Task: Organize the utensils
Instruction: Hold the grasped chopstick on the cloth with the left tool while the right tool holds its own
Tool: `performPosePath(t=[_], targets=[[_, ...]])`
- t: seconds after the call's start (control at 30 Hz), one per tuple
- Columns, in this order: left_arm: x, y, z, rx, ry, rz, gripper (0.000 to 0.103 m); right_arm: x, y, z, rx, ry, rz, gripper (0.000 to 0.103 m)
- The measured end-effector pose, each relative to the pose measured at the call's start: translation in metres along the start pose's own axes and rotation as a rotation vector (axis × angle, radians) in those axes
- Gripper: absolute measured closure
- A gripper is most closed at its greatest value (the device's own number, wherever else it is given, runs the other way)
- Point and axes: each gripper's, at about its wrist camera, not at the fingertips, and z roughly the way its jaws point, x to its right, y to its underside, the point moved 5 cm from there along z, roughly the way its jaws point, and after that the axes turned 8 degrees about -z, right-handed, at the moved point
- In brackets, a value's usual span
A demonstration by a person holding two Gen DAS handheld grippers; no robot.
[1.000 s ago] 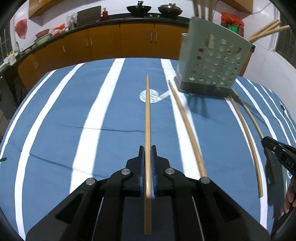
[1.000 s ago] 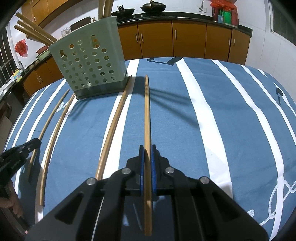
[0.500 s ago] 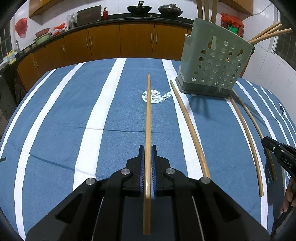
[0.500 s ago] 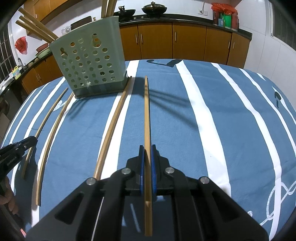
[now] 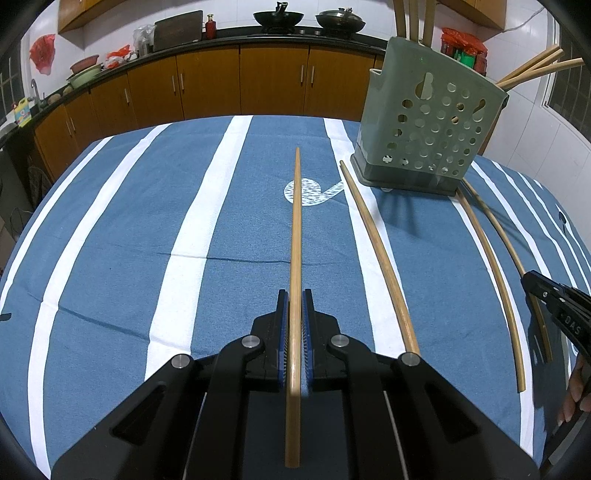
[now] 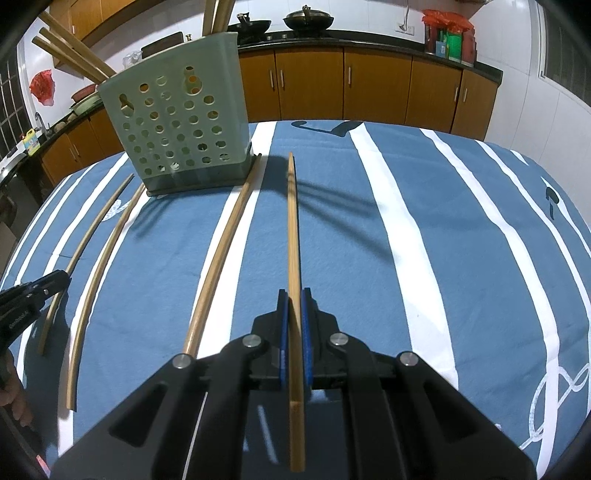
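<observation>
A pale green perforated utensil holder [image 5: 428,125] [image 6: 177,125] stands upright on the blue striped tablecloth [image 5: 147,221], with several chopsticks sticking out of its top. My left gripper [image 5: 294,295] is shut on the near end of a long wooden chopstick [image 5: 296,229] that points past the holder's left side. My right gripper [image 6: 293,293] is shut on another chopstick [image 6: 293,229] that points past the holder's right side. Two loose chopsticks [image 5: 373,243] [image 5: 491,273] lie on the cloth between the grippers. Each view shows the other gripper at its edge: the right gripper [image 5: 532,280] and the left gripper [image 6: 61,277].
Brown kitchen cabinets [image 5: 273,81] with woks [image 5: 279,16] on the counter run behind the round table. The cloth falls away at the table's left edge [image 5: 22,236] and right edge [image 6: 576,206]. A person's fingers [image 5: 576,391] show behind the right gripper.
A second ago the holder looked blurred and tilted; it now stands sharp and upright. Both grippers have kept their place and their hold on the chopsticks.
</observation>
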Motion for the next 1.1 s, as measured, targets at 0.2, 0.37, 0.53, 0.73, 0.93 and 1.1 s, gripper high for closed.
performPosePath(t=[0.2, 0.37, 0.53, 0.73, 0.93, 1.1], targets=[[-0.0001, -0.0001, 0.0002, 0.0, 0.0, 0.0, 0.095, 0.0008, -0.0003, 0.0003, 0.002, 0.003, 0.001, 0.094], [-0.0002, -0.0001, 0.0001, 0.0, 0.0, 0.0, 0.094, 0.0035, -0.0004, 0.0004, 0.002, 0.007, 0.011, 0.094], [-0.0001, -0.0002, 0.0003, 0.0, 0.001, -0.001, 0.094, 0.005, 0.0001, 0.0002, 0.001, 0.012, 0.009, 0.094], [-0.0002, -0.0002, 0.0002, 0.0, 0.0, -0.001, 0.094, 0.0058, 0.0005, 0.0, 0.001, 0.012, 0.008, 0.094], [-0.0005, -0.0002, 0.0003, 0.0, 0.0, 0.0, 0.094, 0.006, 0.0006, 0.0, 0.001, 0.011, 0.009, 0.094], [0.0003, 0.0001, 0.0006, 0.001, -0.004, 0.003, 0.094, 0.0054, 0.0018, -0.0004, 0.001, 0.01, 0.01, 0.094]])
